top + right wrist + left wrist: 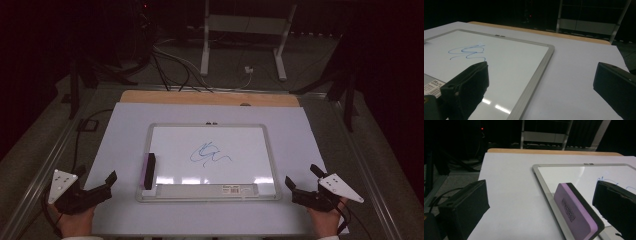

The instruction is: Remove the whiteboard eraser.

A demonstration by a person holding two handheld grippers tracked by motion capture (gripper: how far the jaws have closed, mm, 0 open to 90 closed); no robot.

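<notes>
Both your left gripper [102, 184] and right gripper [301, 182] gape wide, empty. Clip the eraser [149, 170] off-centre and it may skid across the whiteboard [260, 150], missing the scribble [210, 154].

The left gripper [95, 185] and right gripper [302, 184] are held low at opposite sides, jaws spread wide, nothing gripped.

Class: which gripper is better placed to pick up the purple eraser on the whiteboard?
Left. The left gripper, jaws open, sits beside the purple block eraser at the whiteboard's left edge; the right gripper is across the board.
</notes>
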